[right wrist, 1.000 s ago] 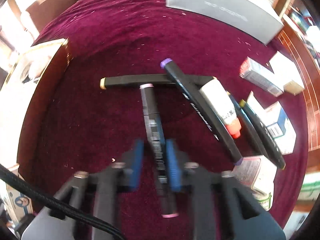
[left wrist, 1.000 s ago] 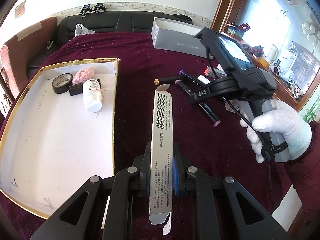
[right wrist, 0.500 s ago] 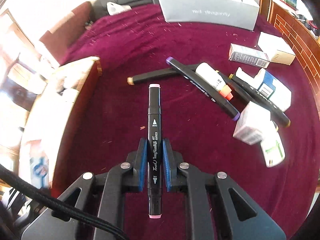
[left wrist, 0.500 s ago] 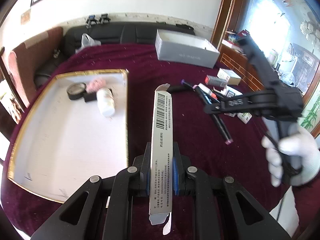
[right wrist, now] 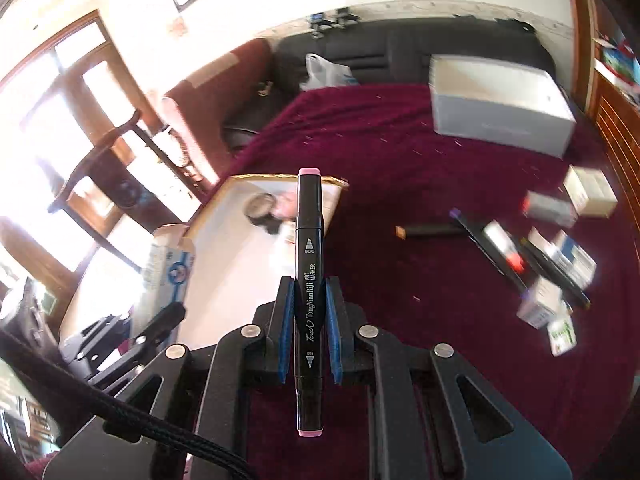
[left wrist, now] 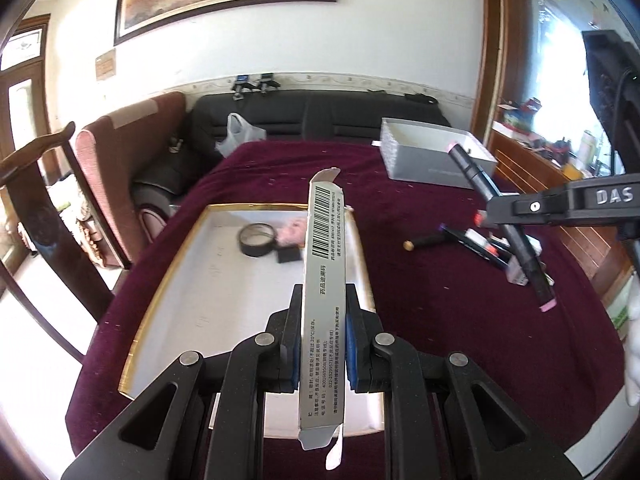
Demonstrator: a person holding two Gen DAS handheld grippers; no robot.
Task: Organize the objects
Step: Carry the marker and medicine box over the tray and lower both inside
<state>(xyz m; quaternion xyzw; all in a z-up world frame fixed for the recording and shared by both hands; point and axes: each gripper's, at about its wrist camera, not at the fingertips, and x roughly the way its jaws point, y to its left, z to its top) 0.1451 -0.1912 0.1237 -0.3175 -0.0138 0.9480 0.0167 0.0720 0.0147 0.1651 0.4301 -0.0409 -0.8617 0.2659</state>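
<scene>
My left gripper is shut on a long silver medicine box with a barcode, held above the near part of the gold-rimmed white tray. My right gripper is shut on a black art marker with pink ends, held high above the maroon cloth. That marker and the right gripper also show in the left wrist view. The tray holds a black tape roll, a pink fluffy thing and a small black block.
Loose markers and small boxes lie on the cloth at the right. A grey open box stands at the back right. A black sofa and a chair stand beyond the table.
Both grippers have risen and tilted up, so more of the room shows. The right gripper closed on the pink-ended marker and lifted it off the cloth. The left still holds the silver box.
</scene>
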